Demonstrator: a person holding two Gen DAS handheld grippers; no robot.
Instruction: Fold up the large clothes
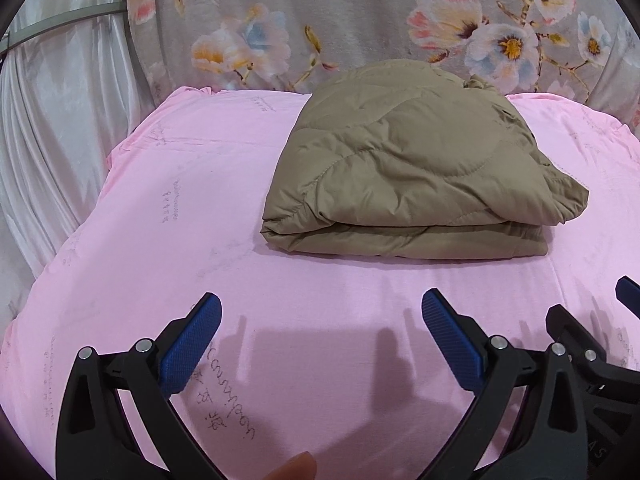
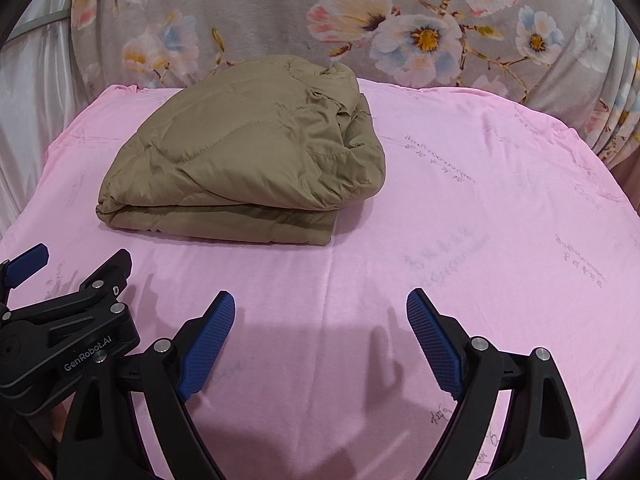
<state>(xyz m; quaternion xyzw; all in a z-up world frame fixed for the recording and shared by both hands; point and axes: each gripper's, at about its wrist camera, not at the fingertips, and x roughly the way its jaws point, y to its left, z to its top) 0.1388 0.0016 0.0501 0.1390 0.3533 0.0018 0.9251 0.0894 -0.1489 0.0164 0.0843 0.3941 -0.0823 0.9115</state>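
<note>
An olive-brown quilted garment point(image 1: 412, 160) lies folded into a thick bundle on the pink sheet point(image 1: 168, 208), toward the far side. In the right wrist view the same garment point(image 2: 248, 152) sits left of centre. My left gripper point(image 1: 322, 306) hovers open over bare pink sheet in front of the bundle, nothing between its blue pads point(image 1: 192, 344). My right gripper point(image 2: 320, 304) is also open and empty, close beside the left one, short of the bundle. The left gripper's black body point(image 2: 72, 320) shows at the right view's lower left.
A grey floral fabric point(image 1: 360, 12) rises behind the pink sheet point(image 2: 480, 200). White curtain folds point(image 1: 52, 120) hang at the left past the sheet's edge. A fingertip point(image 1: 296, 468) shows at the bottom of the left view. The sheet stretches wide to the right of the bundle.
</note>
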